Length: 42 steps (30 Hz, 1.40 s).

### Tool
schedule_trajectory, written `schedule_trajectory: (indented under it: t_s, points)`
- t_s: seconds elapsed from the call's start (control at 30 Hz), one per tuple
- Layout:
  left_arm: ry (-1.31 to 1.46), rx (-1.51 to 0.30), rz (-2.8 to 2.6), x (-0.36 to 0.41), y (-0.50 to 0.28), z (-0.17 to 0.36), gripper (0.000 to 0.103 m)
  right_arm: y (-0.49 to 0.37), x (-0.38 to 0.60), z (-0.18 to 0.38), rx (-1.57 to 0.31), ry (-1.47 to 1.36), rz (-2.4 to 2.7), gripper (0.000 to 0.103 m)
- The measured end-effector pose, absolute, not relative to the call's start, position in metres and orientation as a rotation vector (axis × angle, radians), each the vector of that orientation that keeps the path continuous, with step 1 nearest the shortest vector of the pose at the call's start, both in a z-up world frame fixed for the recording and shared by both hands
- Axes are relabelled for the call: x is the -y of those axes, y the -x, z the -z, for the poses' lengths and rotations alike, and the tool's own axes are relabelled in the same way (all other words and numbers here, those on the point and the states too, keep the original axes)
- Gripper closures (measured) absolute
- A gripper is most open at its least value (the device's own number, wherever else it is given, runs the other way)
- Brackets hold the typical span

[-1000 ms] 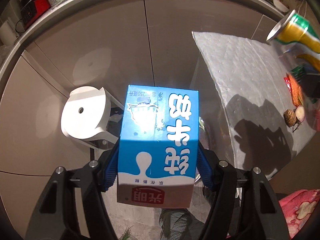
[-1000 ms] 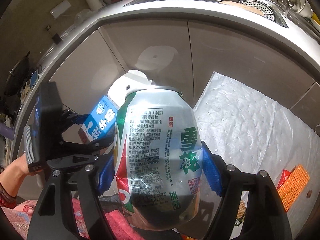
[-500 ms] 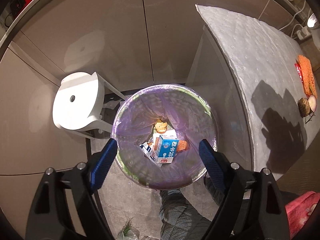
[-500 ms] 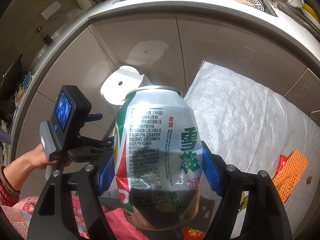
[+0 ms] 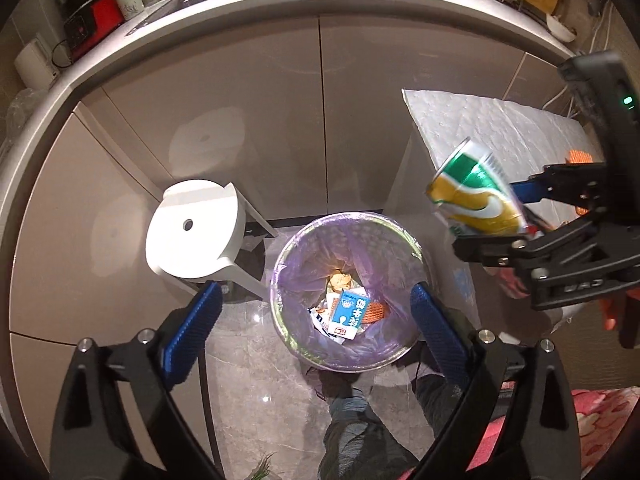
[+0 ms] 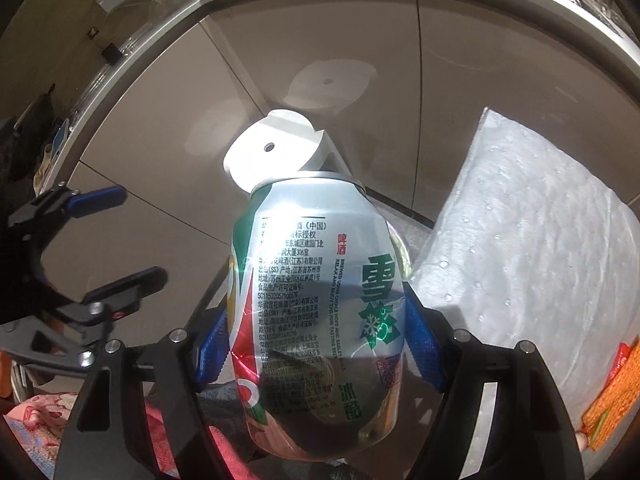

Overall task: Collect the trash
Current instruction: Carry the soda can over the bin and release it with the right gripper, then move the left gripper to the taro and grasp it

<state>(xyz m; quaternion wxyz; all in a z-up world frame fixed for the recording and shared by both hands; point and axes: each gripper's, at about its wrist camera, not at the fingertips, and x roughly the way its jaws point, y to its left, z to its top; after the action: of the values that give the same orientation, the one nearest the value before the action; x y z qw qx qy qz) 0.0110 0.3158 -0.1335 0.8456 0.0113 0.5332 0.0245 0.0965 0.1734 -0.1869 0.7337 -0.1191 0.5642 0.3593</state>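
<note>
Milk is gone from my left claw [image 5: 314,322]. A second ago the blue carton [image 5: 350,312] sat between its pads. Its jaws have just been opening, and now they stand spread wide with nothing between them. The carton lies down at the bottom of the bin [image 5: 408,240], on top of other scraps and next to something orange. So one piece of trash is in, I think.

My right claw [image 6: 320,344] is pinching the can [image 6: 316,320], one blue pad on each side. From the left camera the can [image 5: 476,196] hangs tilted, up and to the right of the bin, not over the hole. That one looks like the next to drop. More bits lie on the white pad [image 6: 540,240] on the bench: something orange and red at the edge.

Writing on the carton is white Chinese on blue, with a red strip at one end; it is too small to read here. The can is silver and green with big green Chinese signs and a snowflake. Small red signs sit near its top. A block of tiny black print runs down it, with one line of English too small for me to read.
</note>
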Motion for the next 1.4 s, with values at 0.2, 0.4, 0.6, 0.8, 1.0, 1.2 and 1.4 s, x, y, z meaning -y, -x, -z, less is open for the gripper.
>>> schedule_trajectory:
  t_s: [0.2, 0.4, 0.6, 0.8, 1.0, 1.2, 1.4]
  points:
    - [-0.031, -1.119, -0.098, -0.337, 0.0, 0.125, 0.011, -0.1, -0.211, 0.222, -1.269, 0.276, -0.816, 0.027]
    - [-0.036, -1.124, -0.127, -0.352, 0.007, 0.124, 0.011, -0.107, -0.229, 0.242, -1.3, 0.294, -0.79, 0.014]
    - [-0.038, -1.112, -0.126, -0.352, 0.007, 0.12, 0.011, -0.11, -0.218, 0.223, -1.265, 0.263, -0.779, 0.01]
    - [-0.064, -1.089, -0.09, -0.33, 0.001, 0.112, 0.011, -0.119, -0.169, 0.173, -1.166, 0.191, -0.699, 0.005]
    - [-0.076, -1.054, -0.021, -0.291, -0.012, 0.098, 0.01, -0.118, -0.089, 0.114, -1.045, 0.122, -0.576, 0.002]
    - [-0.115, -1.018, 0.084, -0.232, -0.029, 0.087, 0.01, -0.115, -0.002, 0.086, -0.999, 0.051, -0.442, 0.002]
    - [-0.162, -0.998, 0.182, -0.171, -0.045, 0.081, 0.01, -0.111, 0.069, 0.084, -0.995, -0.011, -0.323, 0.002]
